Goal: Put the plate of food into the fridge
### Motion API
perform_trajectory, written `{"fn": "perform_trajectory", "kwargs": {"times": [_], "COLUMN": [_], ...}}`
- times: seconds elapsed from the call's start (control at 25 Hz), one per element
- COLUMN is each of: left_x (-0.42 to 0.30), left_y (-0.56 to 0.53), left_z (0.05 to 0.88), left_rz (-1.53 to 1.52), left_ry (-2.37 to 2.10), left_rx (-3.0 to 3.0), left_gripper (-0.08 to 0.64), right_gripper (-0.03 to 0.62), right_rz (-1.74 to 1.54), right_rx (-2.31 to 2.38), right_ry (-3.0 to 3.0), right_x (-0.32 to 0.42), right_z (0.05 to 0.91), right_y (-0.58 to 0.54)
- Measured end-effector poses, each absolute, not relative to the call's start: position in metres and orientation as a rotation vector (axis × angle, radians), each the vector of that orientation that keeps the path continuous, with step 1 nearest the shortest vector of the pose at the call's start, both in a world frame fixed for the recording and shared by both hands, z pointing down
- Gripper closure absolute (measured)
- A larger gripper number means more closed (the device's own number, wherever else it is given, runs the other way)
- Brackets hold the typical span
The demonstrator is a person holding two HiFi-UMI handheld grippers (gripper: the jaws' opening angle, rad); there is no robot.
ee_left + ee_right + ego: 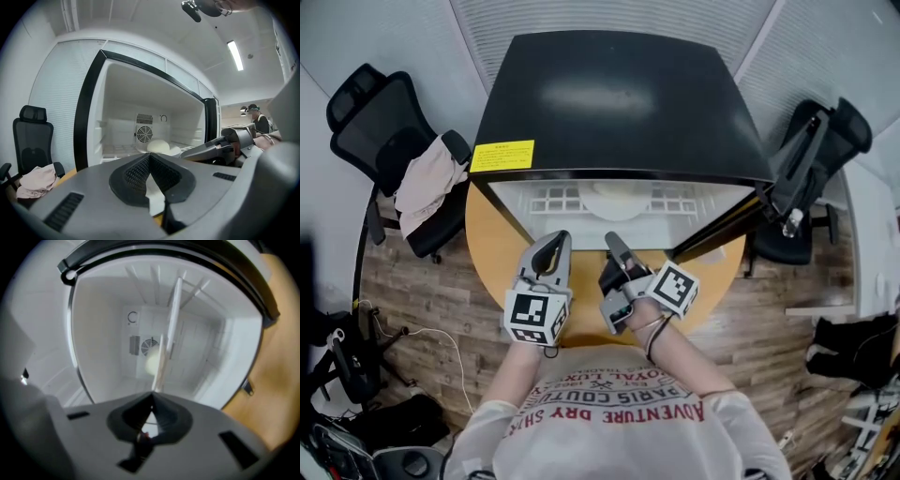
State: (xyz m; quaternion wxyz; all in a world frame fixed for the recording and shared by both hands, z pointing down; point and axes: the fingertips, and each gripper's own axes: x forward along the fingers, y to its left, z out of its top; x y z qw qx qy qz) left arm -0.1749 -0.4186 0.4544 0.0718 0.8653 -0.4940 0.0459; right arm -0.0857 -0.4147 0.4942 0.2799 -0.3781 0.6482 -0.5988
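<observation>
The left claw [555,240] is hovering just in front of the open fridge [619,103], and its jaws are lying pressed together with nothing between them. The right claw [612,240] is hanging just beside it on the right, near the same opening. Its jaws are meeting tip to tip too, and they are gripping nothing. Both claws are pointing away from the person, into the fridge.

The plate of food [617,199] is already sitting inside the fridge, on the white wire shelf [551,199], well apart from both claws. In the left gripper view a pale round mound of food [159,146] is resting toward the far wall, just below and to the right of a round fan grille [144,133]. The right gripper view is looking in at a tilt, and there the plate is showing only as a blurred pale patch [152,363] beside the shelf's edge.

The fridge is standing on a round wooden table [492,253], with its black door [722,230] swinging open to the right. A yellow label [502,156] is sticking to the near left corner of the fridge's top. A black office chair [366,112] is standing to the left of the table with a pale cloth [427,183] draped over its seat. Another black chair [816,150] is standing to the right.
</observation>
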Motion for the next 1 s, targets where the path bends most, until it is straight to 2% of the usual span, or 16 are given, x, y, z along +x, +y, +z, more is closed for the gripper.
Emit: {"fn": "perform_trajectory", "kwargs": {"times": [0.28,0.6,1.0], "left_x": [-0.155,-0.146,-0.130], "left_y": [-0.396,-0.372,-0.353], "left_z": [0.449,0.451,0.443], "left_rz": [0.156,0.166,0.162], "left_ry": [-1.462,-1.476,-1.479], "left_rx": [2.636,2.614,2.635], "left_gripper": [0.534,0.534,0.534], "right_gripper": [0.565,0.565,0.565], "right_rz": [-1.497,-0.640,-0.136], "right_rx": [-1.100,-1.507,-1.670], "right_ry": [1.968,2.602,2.787], "right_x": [-0.080,-0.047,-0.022], "right_z": [0.482,0.459,0.453], "right_y": [-0.385,-0.373,-0.354]}}
